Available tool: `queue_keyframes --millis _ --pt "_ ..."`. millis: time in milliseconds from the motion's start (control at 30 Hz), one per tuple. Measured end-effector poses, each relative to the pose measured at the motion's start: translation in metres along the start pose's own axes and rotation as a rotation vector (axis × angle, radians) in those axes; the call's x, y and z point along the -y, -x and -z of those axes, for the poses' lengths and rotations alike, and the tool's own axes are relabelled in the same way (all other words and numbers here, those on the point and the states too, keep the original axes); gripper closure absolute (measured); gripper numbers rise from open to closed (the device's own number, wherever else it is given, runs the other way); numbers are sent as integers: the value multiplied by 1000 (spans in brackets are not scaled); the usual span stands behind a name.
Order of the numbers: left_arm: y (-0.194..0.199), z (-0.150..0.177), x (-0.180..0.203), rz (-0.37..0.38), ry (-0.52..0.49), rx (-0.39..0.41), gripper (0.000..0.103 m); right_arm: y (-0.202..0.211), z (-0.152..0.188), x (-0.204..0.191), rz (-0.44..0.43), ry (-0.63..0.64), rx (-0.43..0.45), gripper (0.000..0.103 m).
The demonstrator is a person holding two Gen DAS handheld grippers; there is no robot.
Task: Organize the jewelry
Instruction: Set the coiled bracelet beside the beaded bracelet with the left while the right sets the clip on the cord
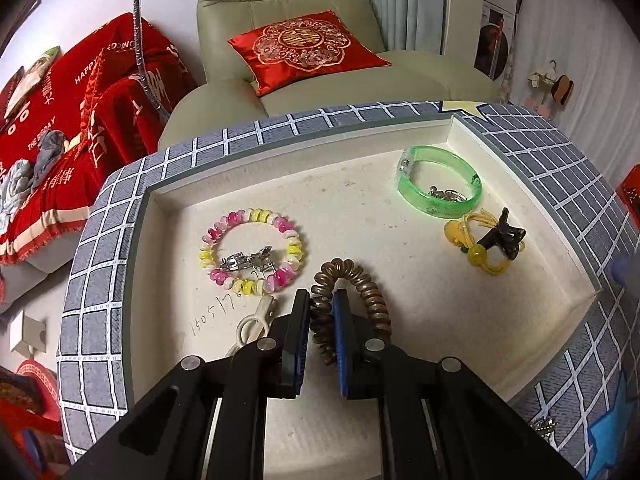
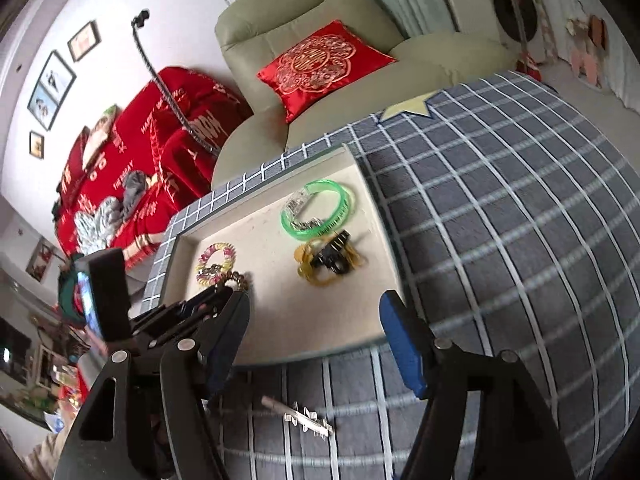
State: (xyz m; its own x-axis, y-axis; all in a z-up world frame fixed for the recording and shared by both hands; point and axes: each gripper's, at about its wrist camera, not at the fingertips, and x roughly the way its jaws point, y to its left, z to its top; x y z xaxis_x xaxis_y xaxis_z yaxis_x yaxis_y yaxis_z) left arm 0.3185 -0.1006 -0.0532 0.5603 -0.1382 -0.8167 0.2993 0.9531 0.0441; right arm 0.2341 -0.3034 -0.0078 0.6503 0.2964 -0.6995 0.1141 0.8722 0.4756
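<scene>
My left gripper (image 1: 322, 300) is shut on a brown coil bracelet (image 1: 360, 280) just over the white tray (image 1: 360, 360). In the tray lie a pink-and-yellow bead bracelet (image 1: 251, 256) with silver earrings (image 1: 248, 262) inside it, a green bangle (image 1: 439, 185) around small silver pieces, a yellow cord with a black charm (image 1: 490, 244), and a cream hair clip (image 1: 256, 322). My right gripper (image 2: 316, 320) is open and empty above the tray's near edge (image 2: 312, 354). A clear hair clip (image 2: 308, 420) lies on the checked cloth below it. The left gripper (image 2: 216, 300) shows there too.
The tray sits on a round table with a grey checked cloth (image 1: 104, 280) (image 2: 500, 240). Behind stand a beige armchair (image 1: 280, 0) with a red cushion (image 1: 308, 48) and a sofa under a red blanket (image 1: 60, 120).
</scene>
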Motion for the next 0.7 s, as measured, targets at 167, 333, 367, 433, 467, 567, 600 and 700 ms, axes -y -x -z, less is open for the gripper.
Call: queue_keyframes --millis 167,333,367,433,467,567,600,700 --pt "2 -4 -3 3 19 -1 75 20 17 9 11 0 16 32" --pt "5 -7 -6 17 32 8 75 34 31 14 20 0 24 32" --pt "6 -8 -6 20 35 8 75 36 34 16 17 -4 25 32" --pt "6 -9 -7 28 44 7 75 39 40 17 15 -12 24 32" --pt "6 -9 -8 32 50 6 75 40 42 18 14 -14 24 32" --pt "6 -12 -14 61 86 -9 75 46 50 22 12 -30 23 32" --pt "6 -13 -16 74 100 -14 75 46 51 23 12 -33 23 32" --pt "7 -14 -21 89 123 -20 41 50 56 25 10 -49 26 32"
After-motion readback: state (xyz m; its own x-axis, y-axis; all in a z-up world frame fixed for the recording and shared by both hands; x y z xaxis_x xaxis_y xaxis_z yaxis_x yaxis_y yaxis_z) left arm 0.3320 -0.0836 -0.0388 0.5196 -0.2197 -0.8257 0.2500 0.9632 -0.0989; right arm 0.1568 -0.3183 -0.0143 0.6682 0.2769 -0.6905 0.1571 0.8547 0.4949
